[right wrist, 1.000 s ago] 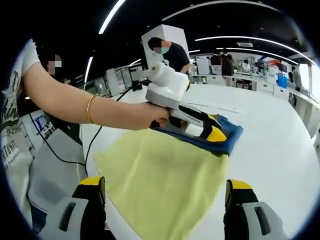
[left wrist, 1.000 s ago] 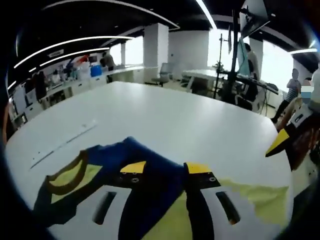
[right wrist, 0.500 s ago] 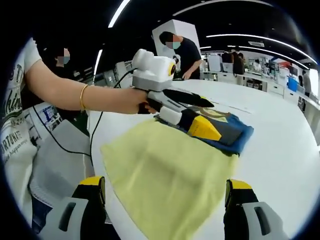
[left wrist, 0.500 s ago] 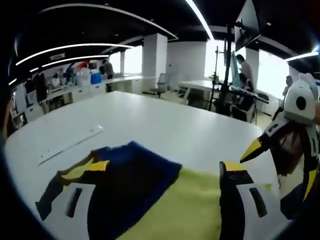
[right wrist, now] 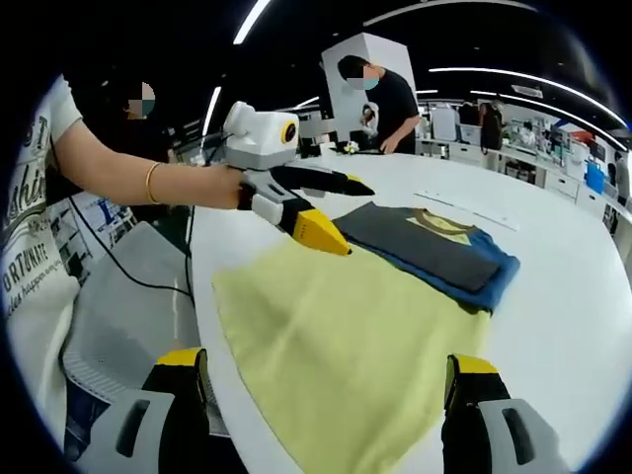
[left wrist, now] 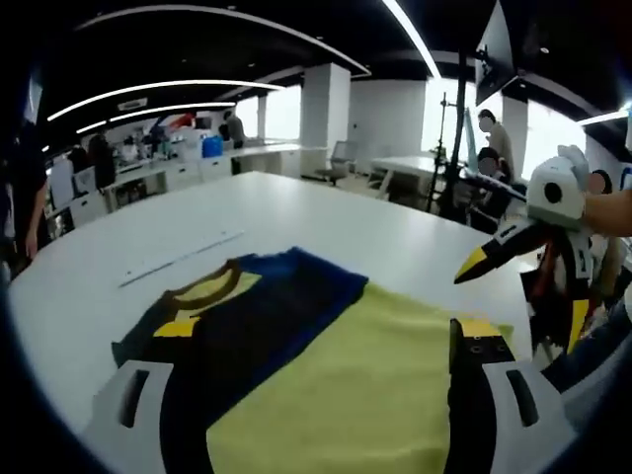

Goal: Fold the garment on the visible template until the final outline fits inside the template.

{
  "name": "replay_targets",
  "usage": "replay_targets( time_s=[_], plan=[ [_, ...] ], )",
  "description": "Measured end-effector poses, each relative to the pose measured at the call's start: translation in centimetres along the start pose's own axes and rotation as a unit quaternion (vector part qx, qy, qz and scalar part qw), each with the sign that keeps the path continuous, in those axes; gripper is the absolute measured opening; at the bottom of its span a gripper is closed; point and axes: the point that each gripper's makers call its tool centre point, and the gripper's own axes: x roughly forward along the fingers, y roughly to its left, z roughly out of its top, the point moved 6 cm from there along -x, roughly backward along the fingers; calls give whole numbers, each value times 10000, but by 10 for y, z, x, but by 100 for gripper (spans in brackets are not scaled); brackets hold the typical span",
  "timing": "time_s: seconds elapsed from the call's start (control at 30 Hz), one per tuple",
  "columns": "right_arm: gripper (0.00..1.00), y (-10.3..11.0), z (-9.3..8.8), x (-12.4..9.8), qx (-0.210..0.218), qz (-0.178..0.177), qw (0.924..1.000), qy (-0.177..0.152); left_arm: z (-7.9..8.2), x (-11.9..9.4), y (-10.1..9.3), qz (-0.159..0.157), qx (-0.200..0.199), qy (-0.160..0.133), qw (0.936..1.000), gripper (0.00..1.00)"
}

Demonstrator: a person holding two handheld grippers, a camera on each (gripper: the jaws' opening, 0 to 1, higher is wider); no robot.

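The garment lies flat on the white table [left wrist: 326,212]: a yellow body [left wrist: 355,380] [right wrist: 346,326] with a dark blue part folded over it [left wrist: 272,311] [right wrist: 425,247] and a brown-edged collar [left wrist: 202,288] [right wrist: 441,225]. My left gripper [left wrist: 328,331] is open, its jaws wide apart above the garment's near side with nothing between them. In the right gripper view, a hand holds the left gripper [right wrist: 346,212] just off the folded dark part. My right gripper [right wrist: 328,363] stands open over the yellow hem, and it also appears in the left gripper view as the right gripper [left wrist: 523,294].
A thin pale strip [left wrist: 183,259] [right wrist: 464,209] lies on the table beyond the collar. The table edge [right wrist: 202,296] runs beside the person holding the grippers. A person in black [right wrist: 380,94] stands at the far side. Tripods and desks [left wrist: 444,148] stand behind.
My left gripper has let go of the dark blue fold, opened wide and drawn back off the garment. The fold now lies flat. The right gripper stays open over the hem.
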Motion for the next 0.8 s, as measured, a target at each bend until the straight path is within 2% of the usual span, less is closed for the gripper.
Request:
replay_targets(
  time_s=[0.37,0.6,0.8],
  plan=[
    [99,5,-2,-1,53,25,10000,15,-21,-57,-7,153,-93,22,9998,99],
    [98,8,-8,-3,121,15,9999,77,-38,-84,-16,178,-42,168,9997,98],
    [98,10,-13,-5,82,3,9998,163,-57,-107,-26,186,-65,447,9988,92]
  ],
)
